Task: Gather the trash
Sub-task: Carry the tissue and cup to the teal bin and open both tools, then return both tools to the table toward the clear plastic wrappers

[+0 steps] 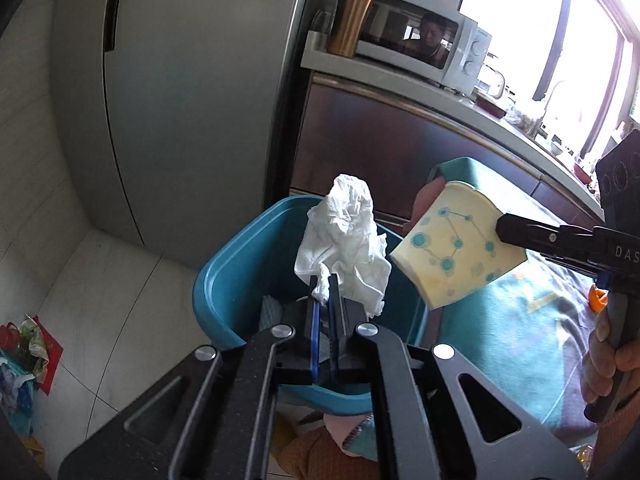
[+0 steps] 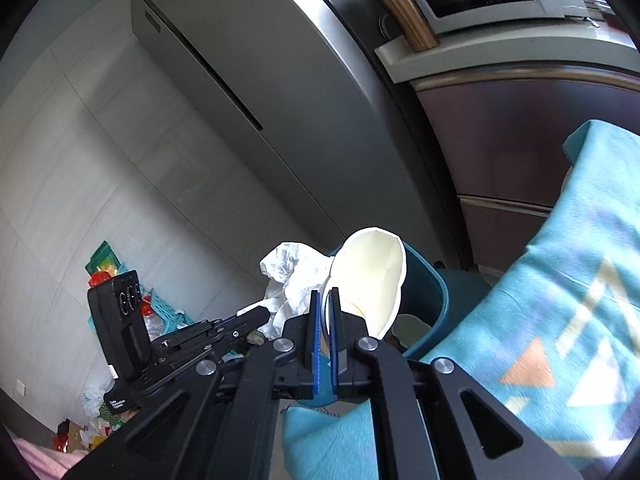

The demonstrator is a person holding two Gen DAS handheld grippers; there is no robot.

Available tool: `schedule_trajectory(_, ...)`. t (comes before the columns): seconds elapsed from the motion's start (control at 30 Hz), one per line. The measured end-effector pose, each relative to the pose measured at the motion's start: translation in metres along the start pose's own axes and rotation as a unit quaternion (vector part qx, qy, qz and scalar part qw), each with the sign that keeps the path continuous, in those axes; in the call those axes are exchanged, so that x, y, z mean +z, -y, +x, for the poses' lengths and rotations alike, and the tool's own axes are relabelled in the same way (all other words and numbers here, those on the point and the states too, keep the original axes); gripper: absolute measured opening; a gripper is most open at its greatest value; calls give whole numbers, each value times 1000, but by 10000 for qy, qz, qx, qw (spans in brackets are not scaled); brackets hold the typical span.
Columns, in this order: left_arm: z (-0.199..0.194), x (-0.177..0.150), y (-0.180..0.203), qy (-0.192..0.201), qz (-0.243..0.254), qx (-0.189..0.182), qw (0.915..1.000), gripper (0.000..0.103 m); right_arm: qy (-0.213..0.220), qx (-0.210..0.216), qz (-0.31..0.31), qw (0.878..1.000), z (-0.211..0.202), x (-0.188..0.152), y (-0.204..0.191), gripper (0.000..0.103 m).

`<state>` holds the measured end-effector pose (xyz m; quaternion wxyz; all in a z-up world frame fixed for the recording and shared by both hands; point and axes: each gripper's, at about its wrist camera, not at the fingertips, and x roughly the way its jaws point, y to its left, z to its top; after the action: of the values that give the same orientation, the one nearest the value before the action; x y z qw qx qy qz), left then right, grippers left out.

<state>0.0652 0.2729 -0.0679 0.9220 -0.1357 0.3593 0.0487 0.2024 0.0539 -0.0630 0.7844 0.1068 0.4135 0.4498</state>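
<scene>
Above the teal bin (image 1: 224,276), both grippers hold trash. From the left wrist view, the left gripper (image 1: 325,280) has its fingers pinched together on a crumpled white tissue (image 1: 344,236), which stands up over the bin's open mouth. Coming in from the right side of that view, the right gripper (image 1: 505,229) is clamped on the rim of a paper cup (image 1: 452,246) (cream, printed with teal dots joined by lines), tilted with its base toward the bin and hanging just beside the tissue. From the right wrist view the cup (image 2: 370,276) shows its pale inside, its wall nipped between the blue-edged fingers of the right gripper (image 2: 325,294), with the tissue (image 2: 290,280) close on its left and the bin (image 2: 426,300) behind and below. Some pale scraps already lie inside the bin. A teal patterned blanket (image 2: 560,320) spreads to the right, touching the bin's side. Behind stand a grey refrigerator (image 1: 180,100), and a microwave (image 1: 424,44) with a copper tumbler (image 1: 352,20) beside it on the counter
</scene>
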Motion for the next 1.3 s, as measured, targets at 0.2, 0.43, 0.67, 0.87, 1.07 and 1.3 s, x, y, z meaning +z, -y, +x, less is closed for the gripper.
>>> schedule_trajectory(0.2,26,0,-1,-180,-30,108,9998,5,-241,-125,68,9996,25,-2,-2,3)
schedule_trajectory(0.43,57,-4,-1,-428,-76,267,9987,15,-437,-225,152,9987,39,-8,1,21)
schedule_trajectory(0.67,53,-10,3,-303,-45,157,9994,16,-378,-184,162,9990,20,-17,4,21)
schedule_trajectory(0.87,30,-7,25,2,194,-106,9998,19,-104,-111,30,9999,-18,-28,0,28)
schedule_trajectory(1.07,0,-6,63,358,571,-573,9961,26,254,-204,-127,9994,-66,-43,-4,31)
schedule_trajectory(1.3,-12,-8,120,401,942,-1292,9863,30,796,-550,-67,9953,-121,-63,11,36)
